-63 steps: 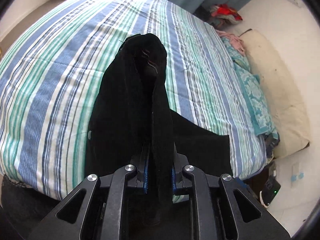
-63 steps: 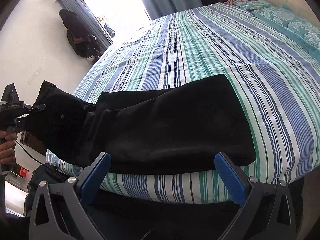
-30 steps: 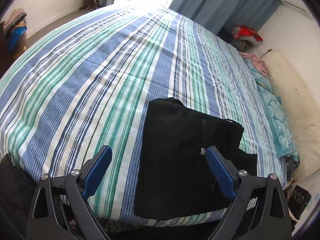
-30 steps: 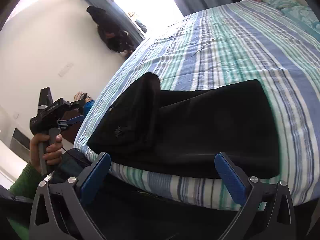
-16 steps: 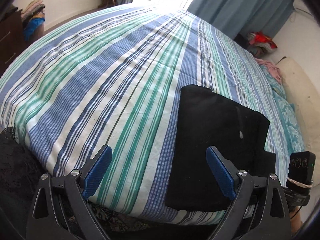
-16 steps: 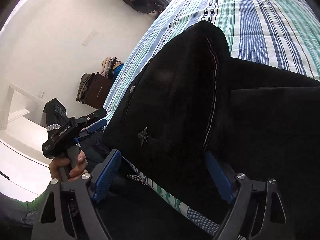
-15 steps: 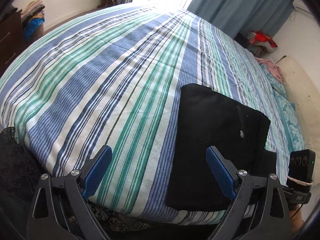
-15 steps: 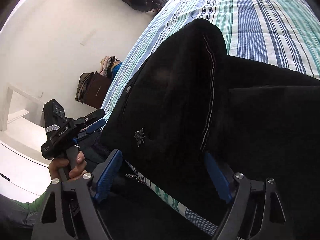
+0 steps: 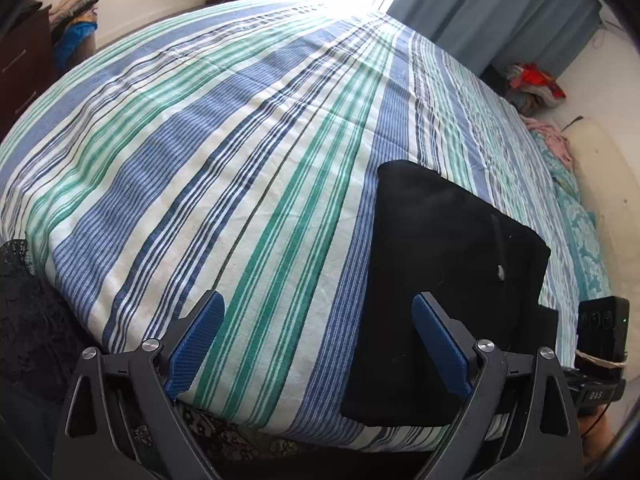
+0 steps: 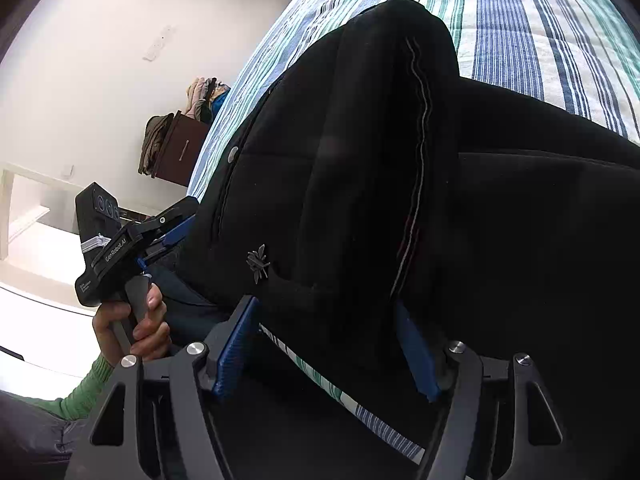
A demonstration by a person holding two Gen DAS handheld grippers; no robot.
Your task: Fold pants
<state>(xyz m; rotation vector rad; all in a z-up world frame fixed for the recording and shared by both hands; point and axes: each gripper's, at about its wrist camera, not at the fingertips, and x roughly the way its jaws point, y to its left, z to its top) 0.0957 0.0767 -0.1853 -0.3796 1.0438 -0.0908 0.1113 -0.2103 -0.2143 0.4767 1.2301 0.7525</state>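
Note:
The black pants lie folded at the near edge of the striped bed, in the lower right of the left wrist view. My left gripper is open and empty, just left of them. In the right wrist view the pants fill the frame, their top layer humped up. My right gripper is open, its blue pads either side of the pants' near edge. The left gripper also shows there, held in a hand at the left.
A dark wooden dresser with clothes piled on it stands by the white wall at the left. Blue curtains, a heap of clothes and a cream pillow lie beyond the bed.
My left gripper let go of the pants' end after laying it over and drew back, open. My right gripper moved in close to the pants' near edge and narrowed somewhat.

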